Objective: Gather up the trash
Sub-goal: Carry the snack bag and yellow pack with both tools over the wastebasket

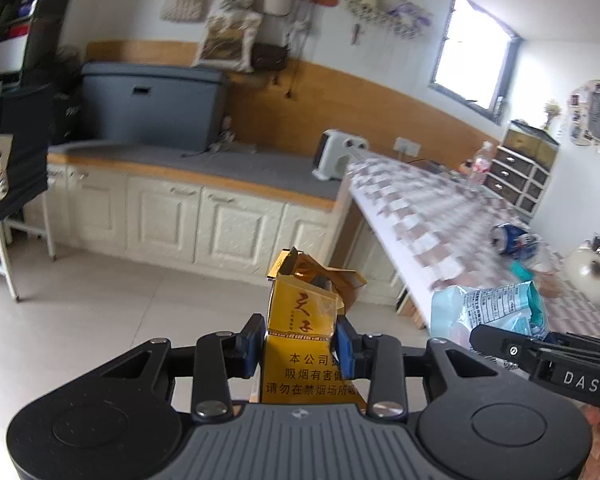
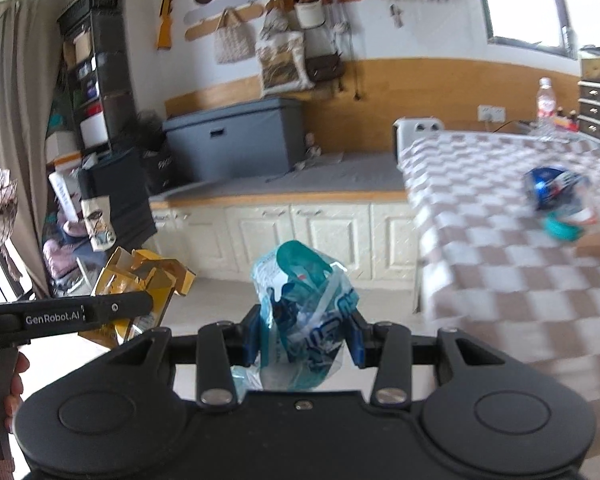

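The left gripper [image 1: 299, 345] clenches a torn yellow box [image 1: 304, 344], the right gripper [image 2: 303, 340] a blue wrapper [image 2: 302, 320], both carried off the checked table [image 2: 500, 264]; next, probably a bin, with none in view

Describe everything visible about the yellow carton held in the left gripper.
The yellow carton is a small gold-yellow cardboard pack, printed with red Chinese characters and a warning panel lower down. Its top is torn open, flaps splayed and crumpled, with a brownish clear film sticking out. It stands roughly upright, clamped between the blue pads of the left gripper, which press its two sides. It is held in the air over the pale tiled floor, left of the checked table edge. The right wrist view shows it crumpled, behind the left gripper's black finger.
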